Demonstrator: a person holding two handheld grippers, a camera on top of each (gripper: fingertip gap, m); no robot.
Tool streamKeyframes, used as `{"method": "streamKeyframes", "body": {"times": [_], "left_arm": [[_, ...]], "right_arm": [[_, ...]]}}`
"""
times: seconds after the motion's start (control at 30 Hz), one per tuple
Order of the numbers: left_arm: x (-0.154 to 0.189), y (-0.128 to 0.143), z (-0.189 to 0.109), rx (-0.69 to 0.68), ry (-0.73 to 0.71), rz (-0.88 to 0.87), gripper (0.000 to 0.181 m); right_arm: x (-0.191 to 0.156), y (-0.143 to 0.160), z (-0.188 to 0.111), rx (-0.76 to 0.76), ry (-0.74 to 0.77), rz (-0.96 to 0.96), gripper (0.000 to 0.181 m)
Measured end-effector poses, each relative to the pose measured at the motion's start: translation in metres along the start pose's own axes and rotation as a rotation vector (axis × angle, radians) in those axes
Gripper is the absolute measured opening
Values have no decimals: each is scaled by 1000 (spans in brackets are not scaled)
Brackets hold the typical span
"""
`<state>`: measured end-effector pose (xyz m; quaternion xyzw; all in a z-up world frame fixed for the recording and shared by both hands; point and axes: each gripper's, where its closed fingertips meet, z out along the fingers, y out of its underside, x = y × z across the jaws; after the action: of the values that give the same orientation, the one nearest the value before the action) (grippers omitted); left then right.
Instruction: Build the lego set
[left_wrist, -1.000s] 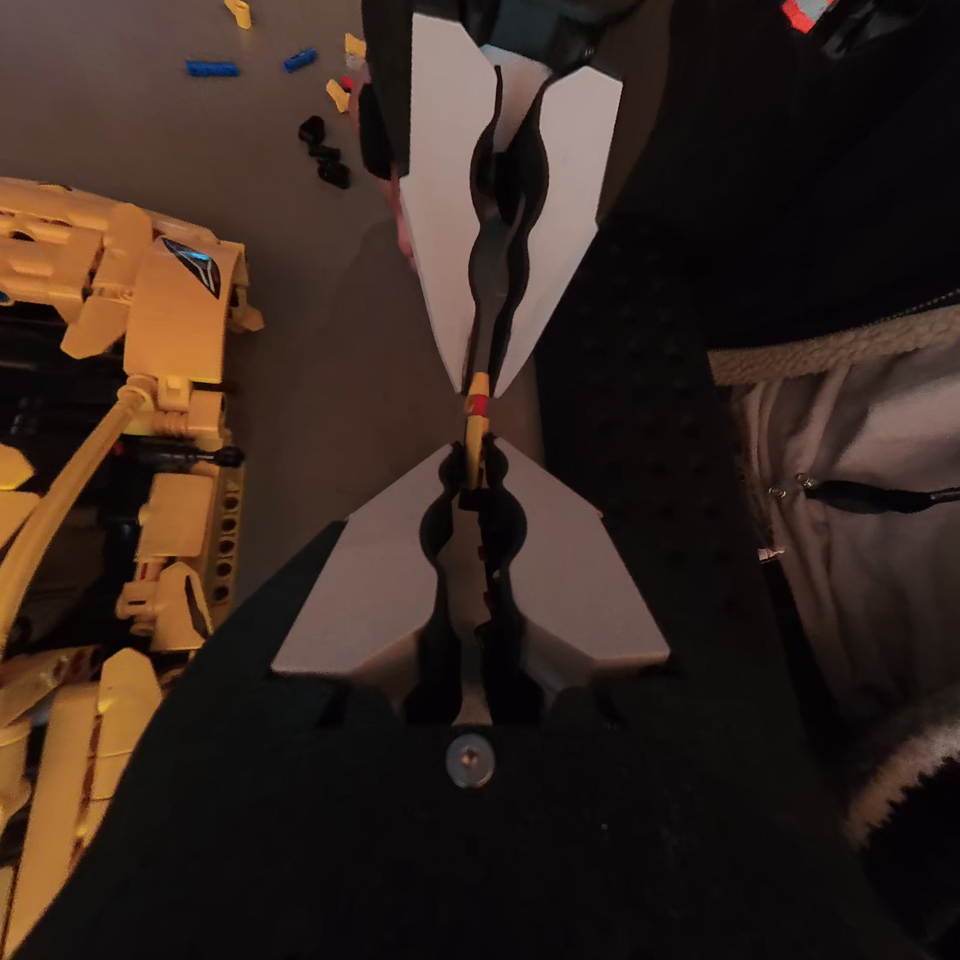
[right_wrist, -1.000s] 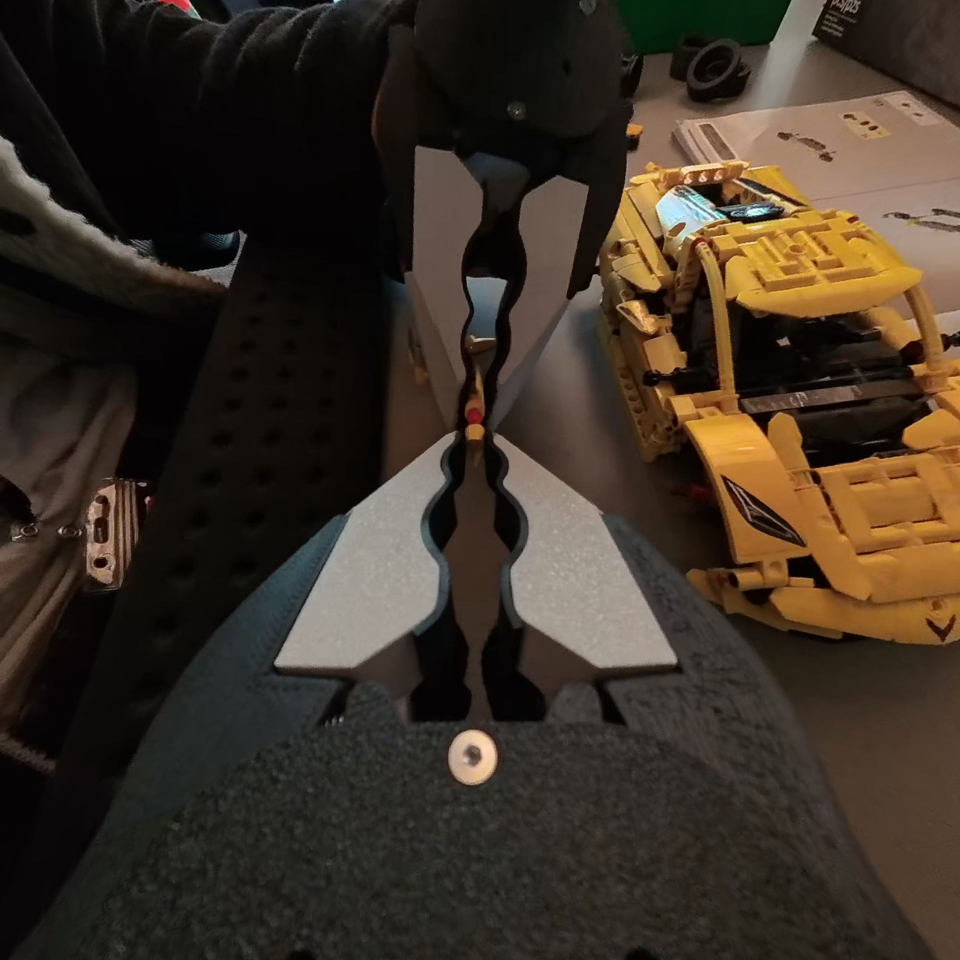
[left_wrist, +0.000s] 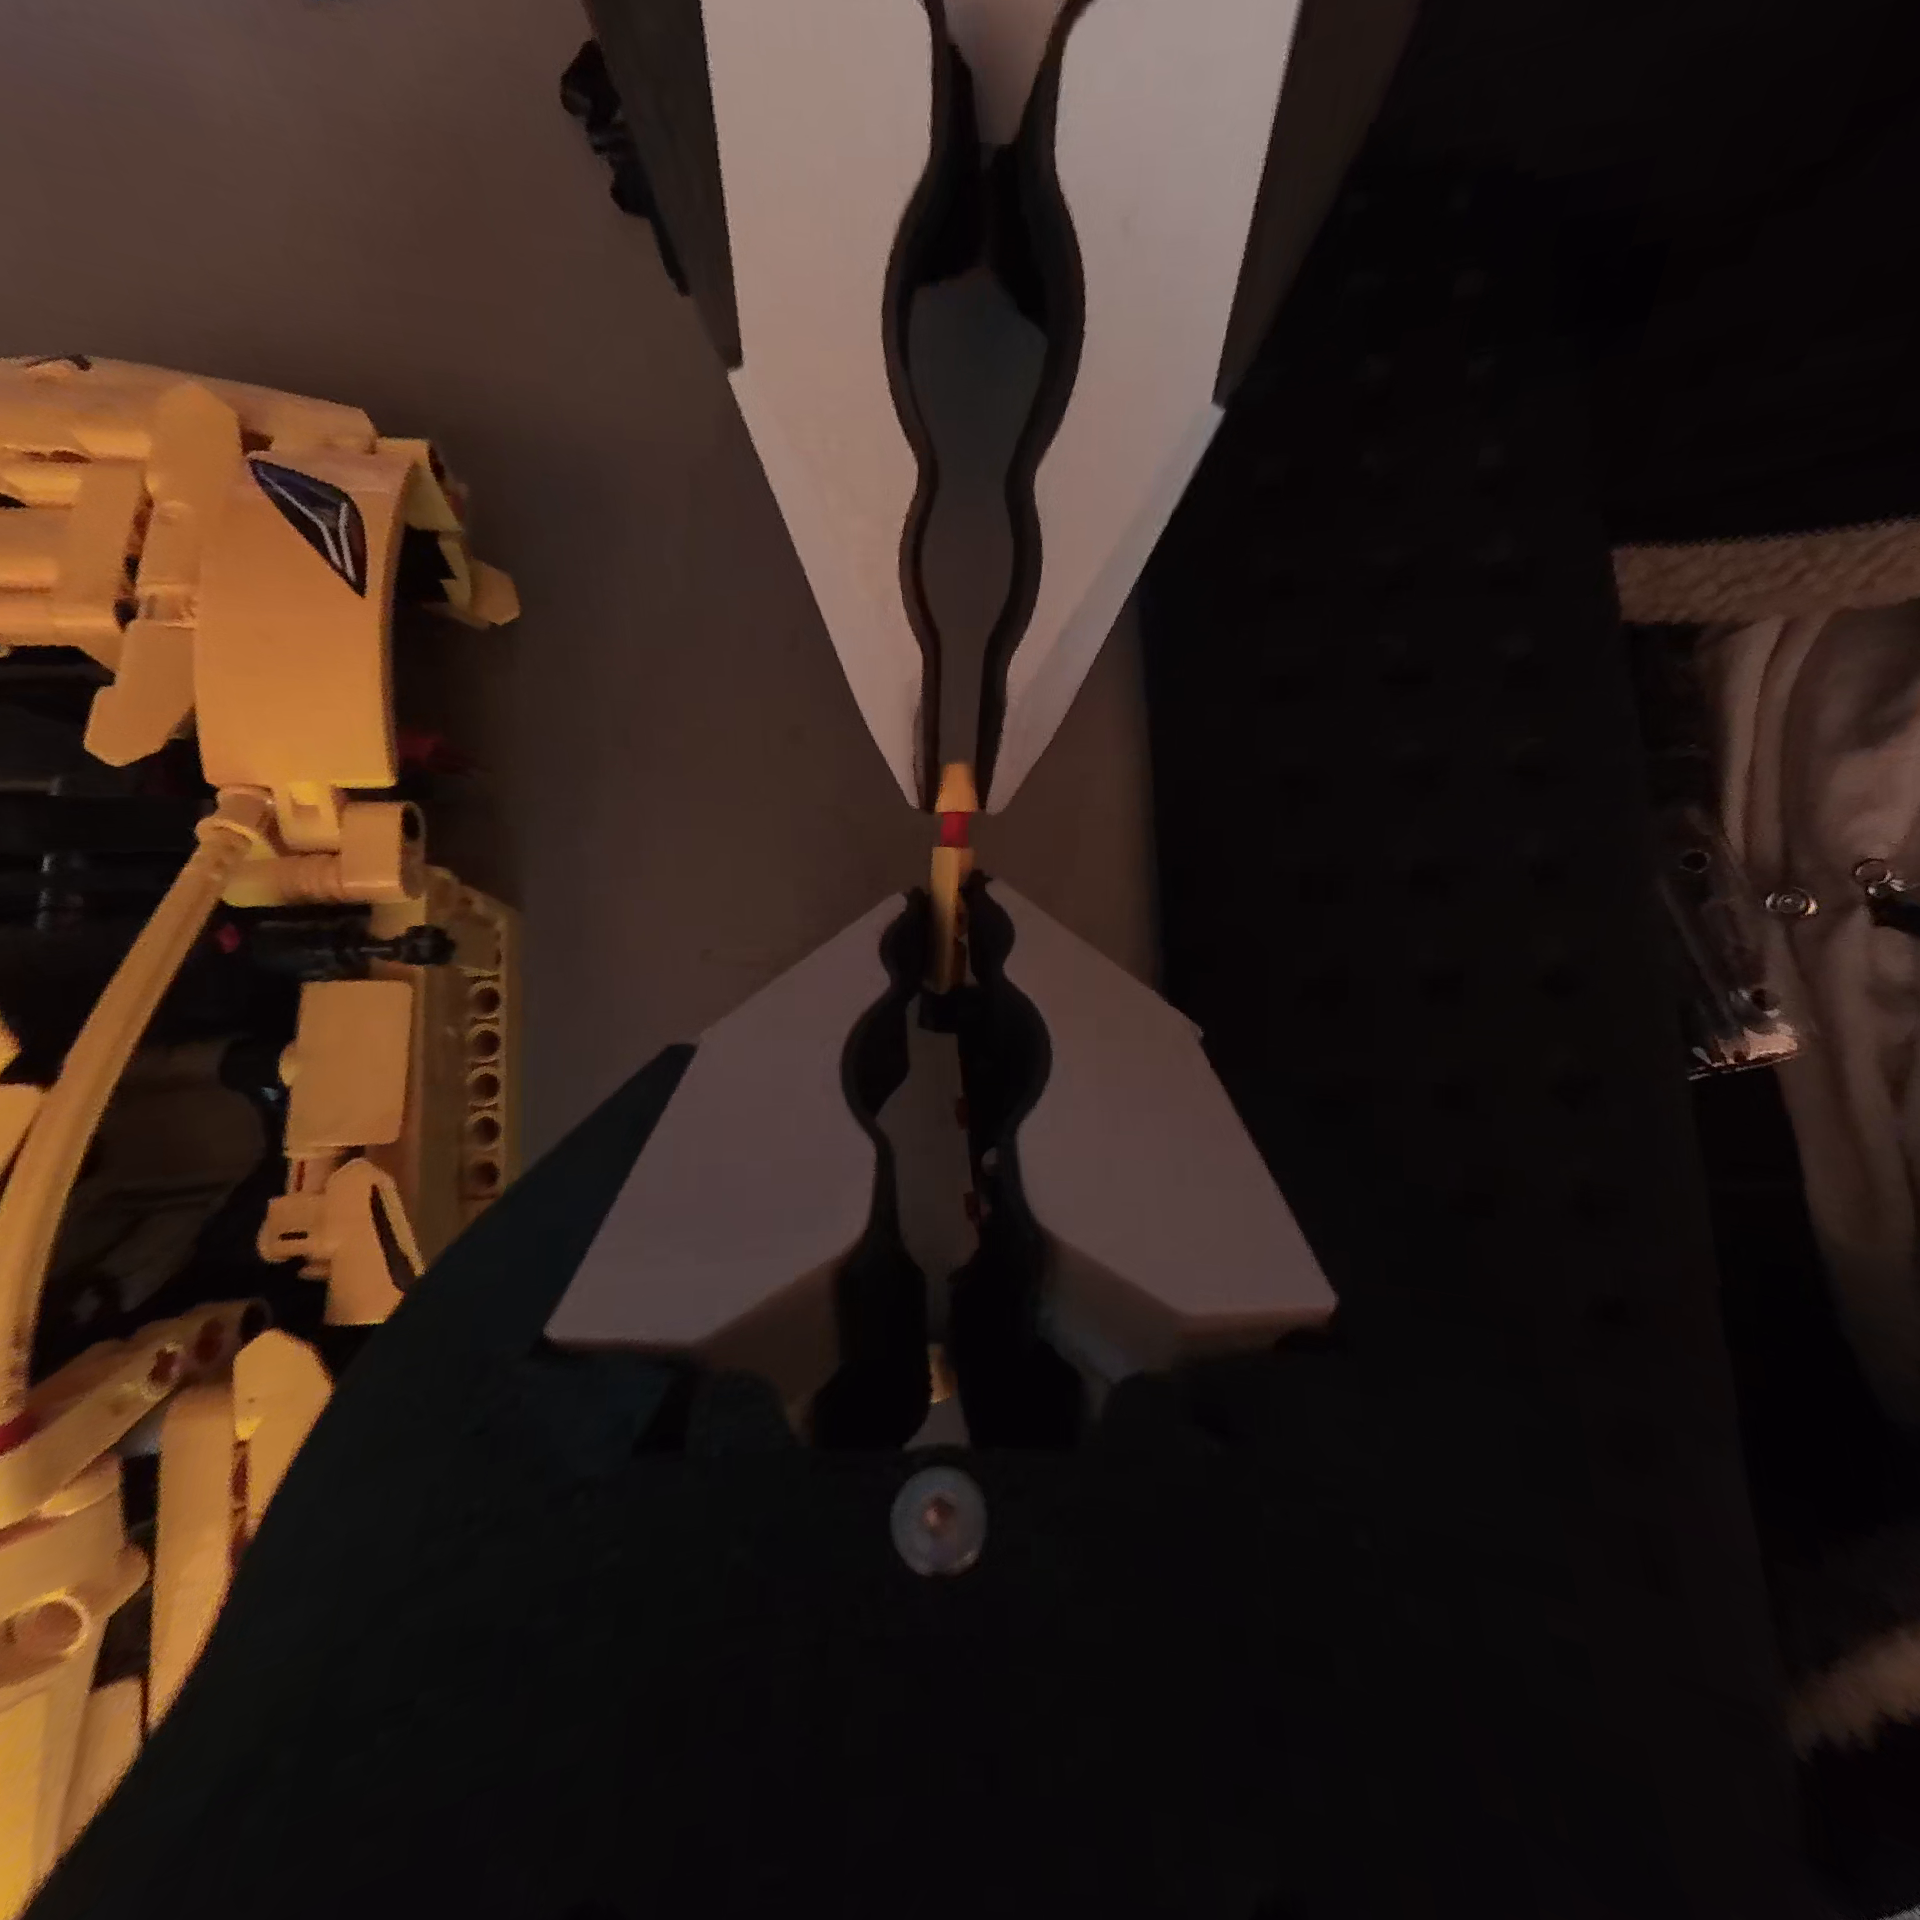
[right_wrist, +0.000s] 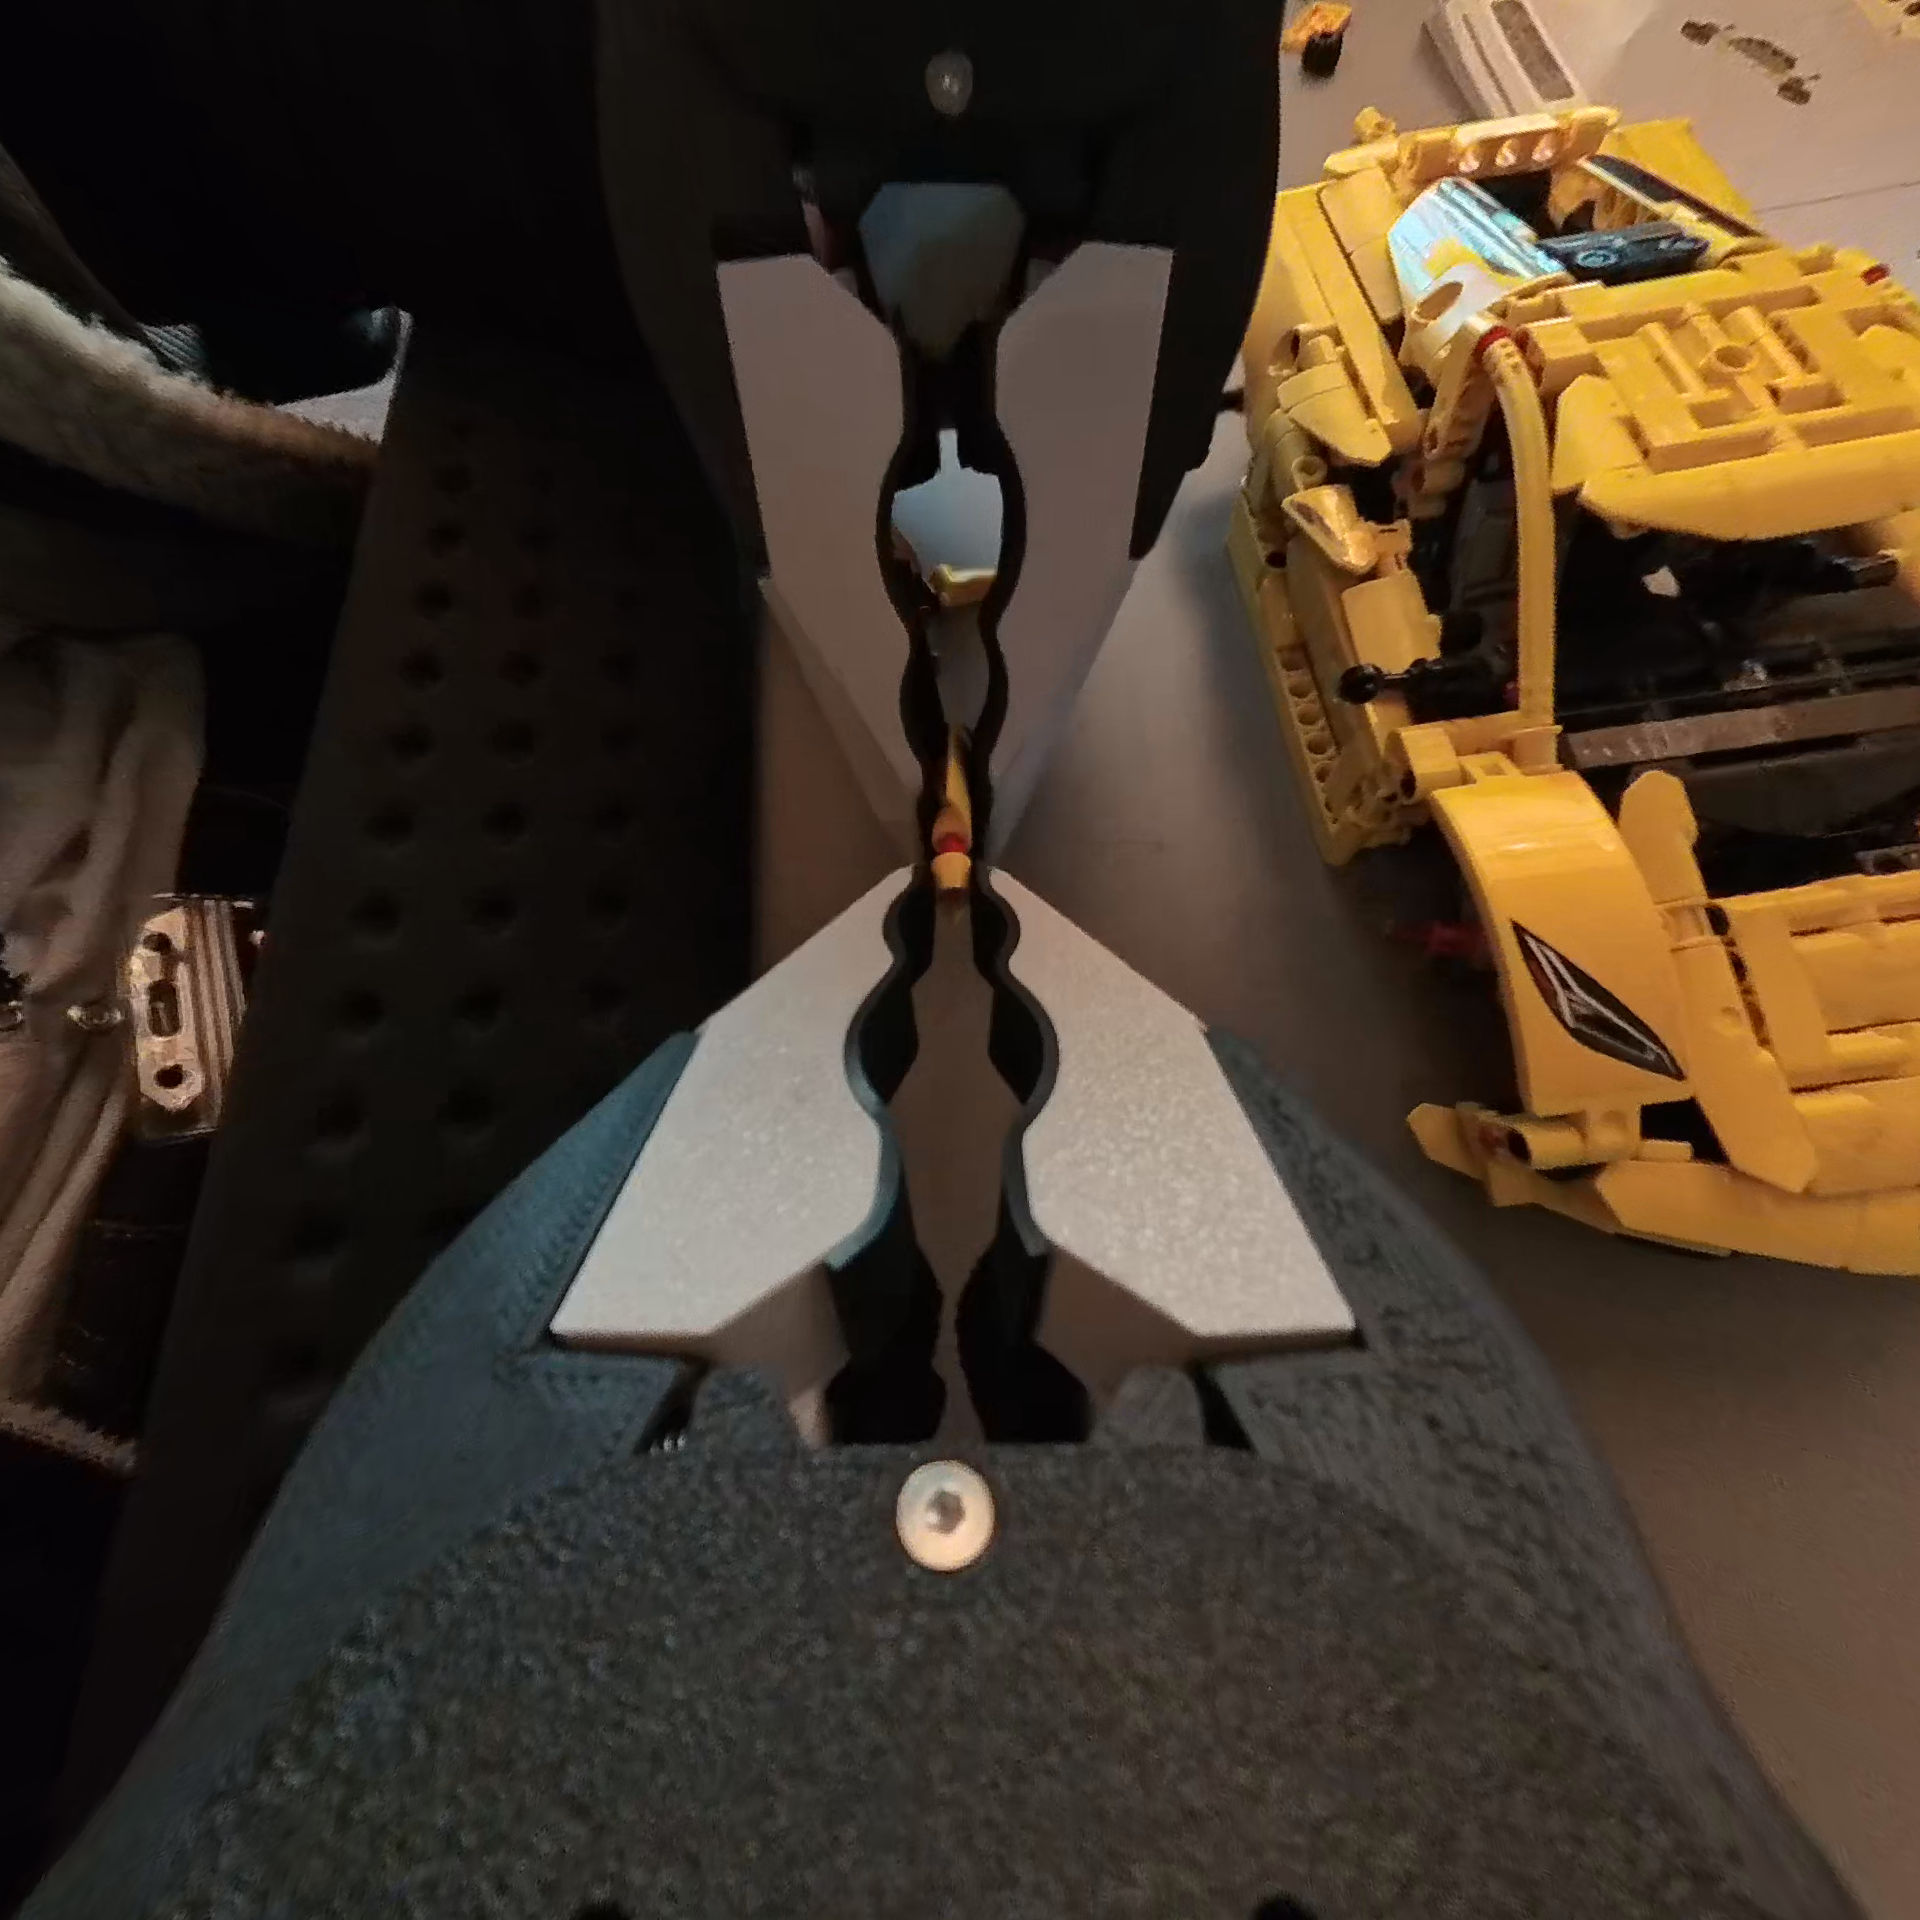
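Observation:
My left gripper and my right gripper meet tip to tip above the table. A thin yellow piece with a red band spans the small gap between them. My left gripper is shut on its lower end, and more yellow shows between those fingers. My right gripper is shut on its other end. The right wrist view shows the same piece between my tips and those of the left gripper. The part-built yellow Lego car lies to the left; it also shows in the right wrist view.
A person's pale jacket and a black perforated surface are close on the side away from the car. Instruction pages lie beyond the car. Small black loose pieces lie on the grey table. Both grippers' tips are close together, under 4 cm apart.
The two grippers have drawn closer together, so less of the yellow piece shows between their tips. Both views have shifted slightly toward the car.

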<state>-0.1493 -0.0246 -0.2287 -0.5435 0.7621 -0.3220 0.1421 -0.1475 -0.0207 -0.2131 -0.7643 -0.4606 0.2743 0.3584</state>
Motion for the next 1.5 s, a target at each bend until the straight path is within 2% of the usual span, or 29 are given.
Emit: {"method": "streamKeyframes", "body": {"times": [0.13,0.3,0.5,0.6,0.73,0.87,1.07,1.17,1.27,1.37,1.5], "left_arm": [[-1,3,4,-36,-8,-17,4],[-1,2,2,-12,9,-23,5],[1,-14,-10,160,141,-146,7],[1,-14,-11,183,191,-191,7],[-2,-16,-13,214,193,-190,8],[-19,-21,-40,331,157,-238,31],[-37,-11,-104,506,-32,-238,31],[-41,31,-112,432,-126,-301,31],[-22,65,-99,318,-152,-305,31],[-9,75,-82,205,-239,-205,31],[-5,71,-67,129,-295,-99,31]], "right_arm": [[2,4,9,-64,49,-39,6],[2,2,8,-42,44,-22,6],[5,-15,-6,126,-20,71,7],[5,-14,-5,143,-80,183,6],[6,-10,-5,128,-82,201,6],[22,13,-4,43,-29,306,6],[21,22,-1,-10,0,252,6],[21,23,-2,-5,-10,268,6],[19,24,-2,-4,-24,272,7],[18,26,0,-20,-33,282,11],[19,27,0,-21,-27,282,11]]}}
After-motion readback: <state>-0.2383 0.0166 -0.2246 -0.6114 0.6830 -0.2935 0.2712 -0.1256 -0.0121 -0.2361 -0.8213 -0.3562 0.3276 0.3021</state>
